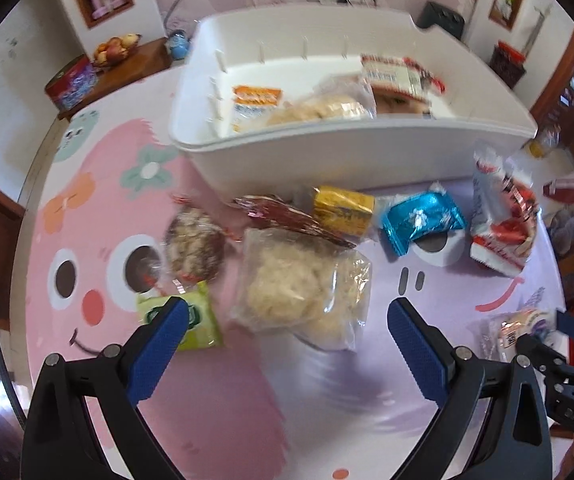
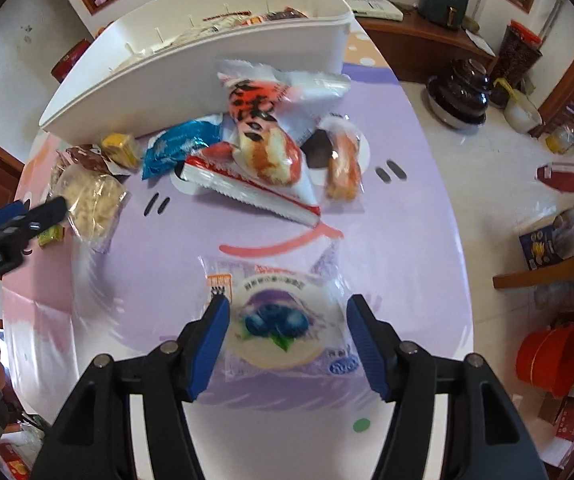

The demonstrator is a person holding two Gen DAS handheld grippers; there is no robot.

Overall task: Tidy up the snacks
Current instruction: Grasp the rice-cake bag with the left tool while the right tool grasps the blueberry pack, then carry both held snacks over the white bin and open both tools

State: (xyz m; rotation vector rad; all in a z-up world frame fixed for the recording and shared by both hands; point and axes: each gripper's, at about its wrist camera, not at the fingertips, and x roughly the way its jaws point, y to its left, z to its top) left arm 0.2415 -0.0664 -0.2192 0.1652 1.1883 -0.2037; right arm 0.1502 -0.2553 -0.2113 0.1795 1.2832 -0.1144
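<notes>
My left gripper [image 1: 287, 312] is open and points down over a clear bag of pale cookies [image 1: 303, 284] on the cartoon table mat [image 1: 87, 240]; it also shows as the left gripper [image 2: 43, 212] beside that cookie bag [image 2: 91, 200]. My right gripper [image 2: 287, 306] is open, its fingers astride a blueberry pastry packet [image 2: 283, 320] lying flat, pads not pressing it. The white bin [image 1: 327, 152] behind holds several snacks. In front of the bin [image 2: 191, 76] lie a blue foil packet [image 2: 179, 146], a yellow packet [image 2: 121, 148] and a red-and-white bag [image 2: 263, 152].
A green packet [image 1: 195, 320], a round brown cookie pack [image 1: 195, 248] and a maroon wrapper [image 1: 283, 216] lie left of the cookie bag. A wrapped bun [image 2: 343, 164] sits right of the pile. The table's rim curves right; below stand a red bucket [image 2: 547, 356] and pots [image 2: 459, 96].
</notes>
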